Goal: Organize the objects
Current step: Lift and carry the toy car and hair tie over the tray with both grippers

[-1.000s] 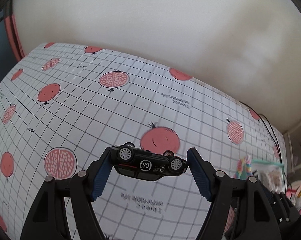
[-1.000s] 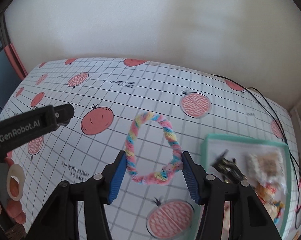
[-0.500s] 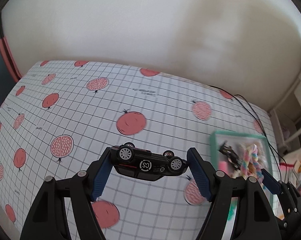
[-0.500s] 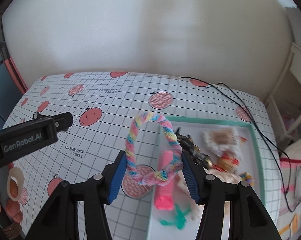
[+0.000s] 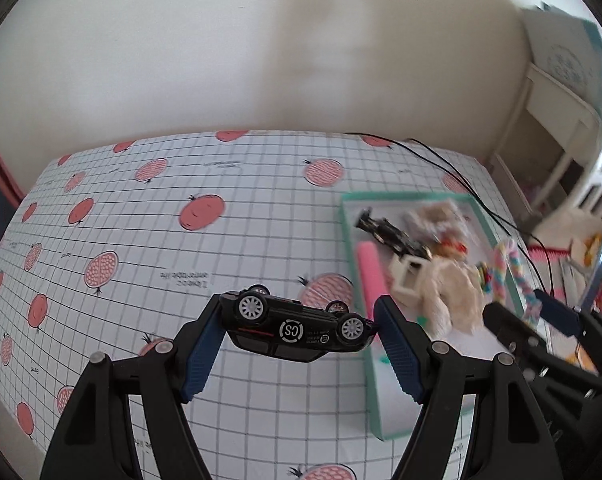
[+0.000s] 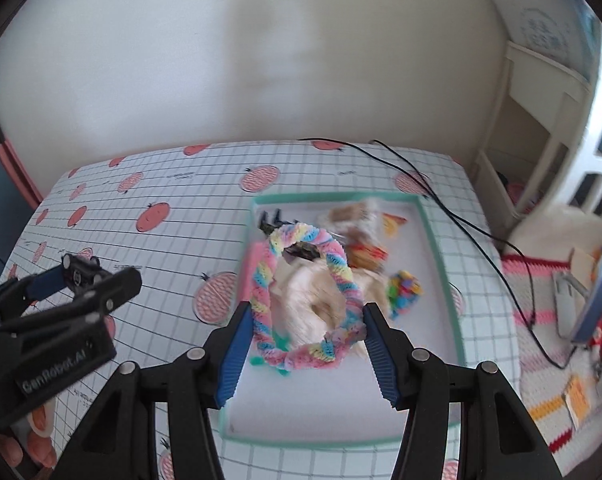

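Carrying two things toward the green tray (image 6: 433,236), we have the right claw (image 6: 303,344) clenched on the rainbow braided ring (image 6: 305,300), which hangs above the tray's contents. The left claw (image 5: 301,334) grips the black toy car (image 5: 297,326) upside down, above the tabletop (image 5: 141,220) just beside the tray. We should lower each over a bare part before releasing, so nothing is knocked.
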Demonstrator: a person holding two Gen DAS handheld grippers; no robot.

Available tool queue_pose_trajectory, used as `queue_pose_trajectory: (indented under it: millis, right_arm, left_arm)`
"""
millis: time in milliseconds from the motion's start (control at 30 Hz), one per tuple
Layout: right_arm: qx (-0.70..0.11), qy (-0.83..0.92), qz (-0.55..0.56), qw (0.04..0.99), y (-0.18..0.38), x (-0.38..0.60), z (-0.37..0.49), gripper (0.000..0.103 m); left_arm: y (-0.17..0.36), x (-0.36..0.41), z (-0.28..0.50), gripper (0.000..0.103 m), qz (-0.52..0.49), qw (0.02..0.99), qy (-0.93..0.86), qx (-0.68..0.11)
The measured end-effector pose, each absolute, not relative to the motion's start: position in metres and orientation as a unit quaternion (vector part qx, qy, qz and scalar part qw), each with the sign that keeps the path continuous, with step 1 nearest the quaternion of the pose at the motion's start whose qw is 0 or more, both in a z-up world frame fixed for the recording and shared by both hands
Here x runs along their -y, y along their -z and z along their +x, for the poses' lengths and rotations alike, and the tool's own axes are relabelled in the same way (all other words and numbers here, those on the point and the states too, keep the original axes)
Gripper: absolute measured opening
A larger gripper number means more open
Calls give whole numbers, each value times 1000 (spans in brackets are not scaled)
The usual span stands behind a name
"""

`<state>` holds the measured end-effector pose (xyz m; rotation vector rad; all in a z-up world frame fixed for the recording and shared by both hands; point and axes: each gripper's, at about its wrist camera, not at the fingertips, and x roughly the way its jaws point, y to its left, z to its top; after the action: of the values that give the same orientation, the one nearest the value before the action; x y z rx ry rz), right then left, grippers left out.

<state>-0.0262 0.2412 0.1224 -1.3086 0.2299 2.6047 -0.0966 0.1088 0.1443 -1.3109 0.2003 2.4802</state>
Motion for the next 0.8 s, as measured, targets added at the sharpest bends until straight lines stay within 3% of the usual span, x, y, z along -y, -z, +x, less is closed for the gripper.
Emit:
queue_pose_trajectory:
  millis: [433,800]
  right_arm:
    - [-88,-872,-463,133,-104,-282,-8,58]
    - [-90,-844,-507,150,-62,-306,-13,58]
  left_arm:
    - [-130,-156,-67,76,-460,194,-860,-107]
    - [-81,-188,-66,76,-502,205,-829,-138]
